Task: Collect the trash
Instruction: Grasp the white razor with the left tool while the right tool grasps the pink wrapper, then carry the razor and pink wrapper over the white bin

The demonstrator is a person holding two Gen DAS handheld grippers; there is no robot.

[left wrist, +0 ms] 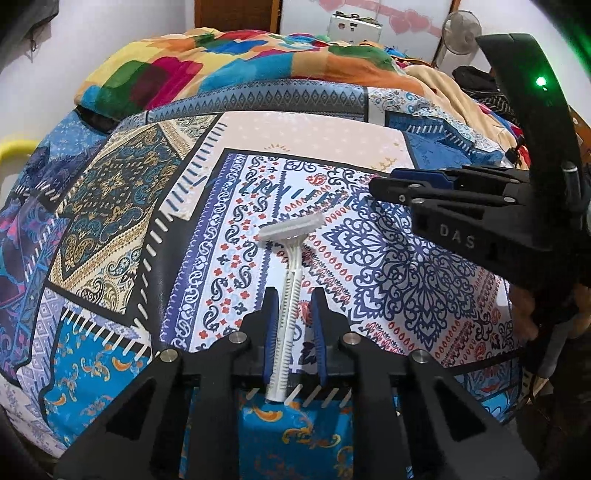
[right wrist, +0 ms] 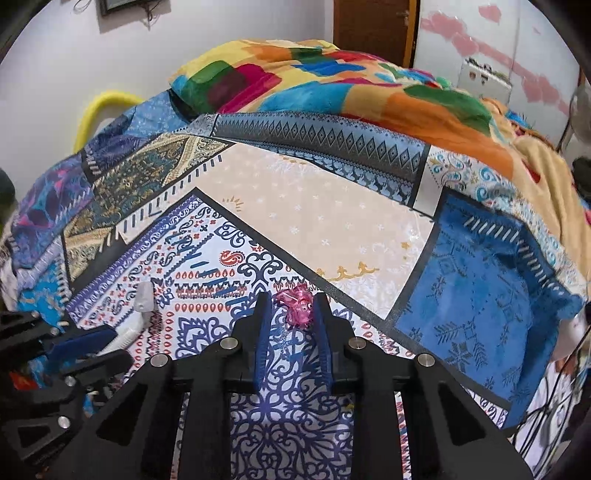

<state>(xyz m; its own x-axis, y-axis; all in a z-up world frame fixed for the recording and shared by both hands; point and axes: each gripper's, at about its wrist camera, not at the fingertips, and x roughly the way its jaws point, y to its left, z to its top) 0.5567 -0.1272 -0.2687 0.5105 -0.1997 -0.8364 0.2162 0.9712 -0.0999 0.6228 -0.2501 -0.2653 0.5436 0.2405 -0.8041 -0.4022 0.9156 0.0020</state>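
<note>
A white disposable razor (left wrist: 291,273) lies on the patterned bedspread (left wrist: 229,140), head away from me. My left gripper (left wrist: 293,295) is open, its blue pads on either side of the razor's handle, with a gap on the right side. The razor's head also shows in the right wrist view (right wrist: 143,298), beside the left gripper (right wrist: 81,350). A crumpled pink wrapper (right wrist: 297,304) lies between the fingertips of my right gripper (right wrist: 291,301), which is open around it. The right gripper also shows in the left wrist view (left wrist: 384,186), low over the spread at the right.
A colourful blanket (left wrist: 221,62) is heaped at the far side of the bed, with a beige blanket (right wrist: 546,173) and piled clothes to the right. A yellow tube (right wrist: 99,107) curves up at the left edge. A fan (left wrist: 461,29) and a wooden door (right wrist: 373,26) stand behind.
</note>
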